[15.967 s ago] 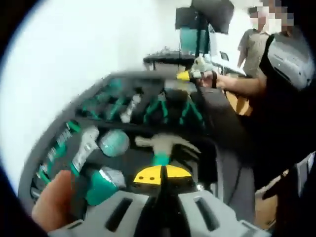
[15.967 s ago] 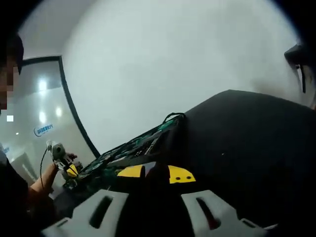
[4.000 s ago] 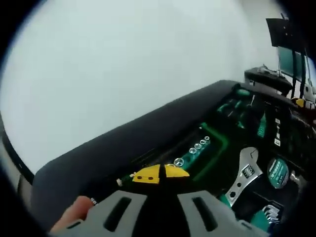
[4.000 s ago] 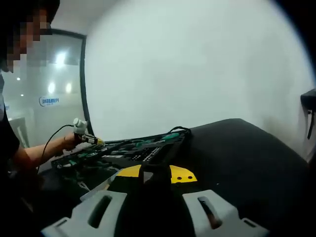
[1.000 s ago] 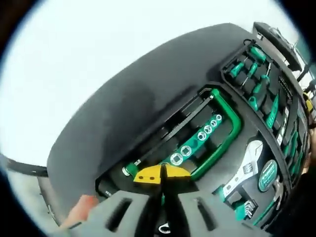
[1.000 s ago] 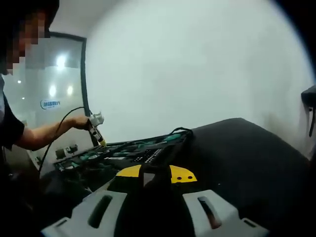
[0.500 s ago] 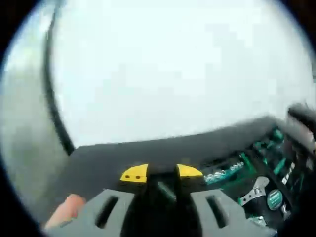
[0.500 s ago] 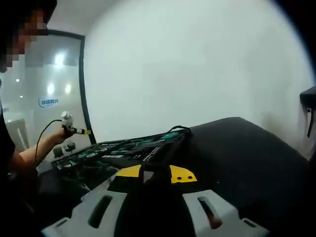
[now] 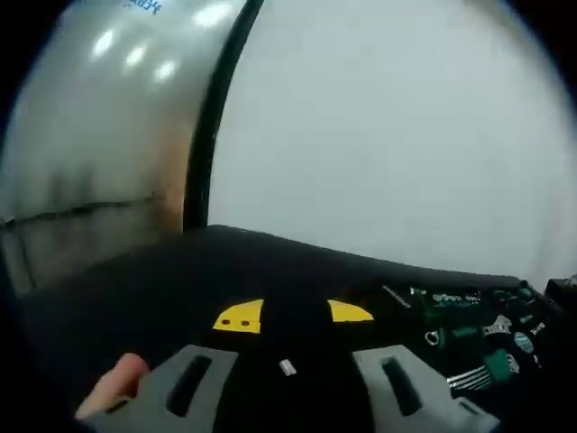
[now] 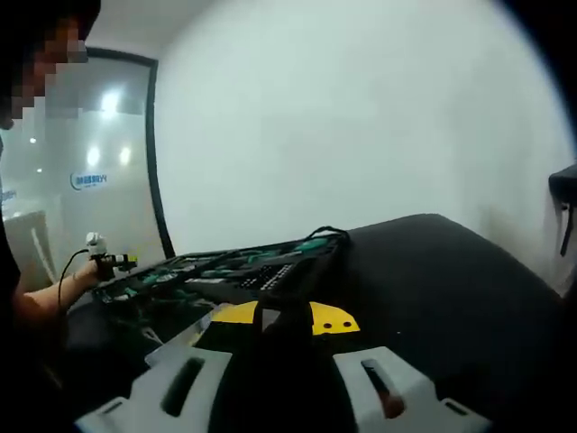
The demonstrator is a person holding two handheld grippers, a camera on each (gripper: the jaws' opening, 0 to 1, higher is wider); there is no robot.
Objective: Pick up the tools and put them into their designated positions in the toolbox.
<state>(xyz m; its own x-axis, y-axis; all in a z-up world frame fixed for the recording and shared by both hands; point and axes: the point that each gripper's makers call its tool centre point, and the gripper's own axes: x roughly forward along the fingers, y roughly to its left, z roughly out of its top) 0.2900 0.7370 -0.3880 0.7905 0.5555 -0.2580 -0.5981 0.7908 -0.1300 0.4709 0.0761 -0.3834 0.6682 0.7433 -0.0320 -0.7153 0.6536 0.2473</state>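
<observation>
— Beside the toolbox [image 9: 469, 325], off its near-left corner, your left tool [image 9: 293, 316] sits over bare black counter [image 9: 180, 271], yellow tips parted with a dark gap between them. Whether anything small is caught in that gap, I cannot tell.

— And my right tool?

— Your right tool [image 10: 284, 317] hangs short of the toolbox [image 10: 243, 271], low over the counter [image 10: 433, 271]. Its yellow tips stand close, with something dark between them; I cannot tell if they are closed or pinching a piece.

— Where are the tools themselves?

— Seated in the toolbox foam: green-handled pieces and a silver wrench [image 9: 498, 328] at its near edge in the left gripper view. In the right gripper view, your left tool [image 10: 113, 262] shows at the toolbox's far end.

— What could go wrong?

— Your left tool points away from the toolbox, so swinging back blind you could clip the raised rim or knock a seated piece loose. If either tool holds something small, a quick turn could drop it onto the dark counter, where you'd struggle to find it.
</observation>
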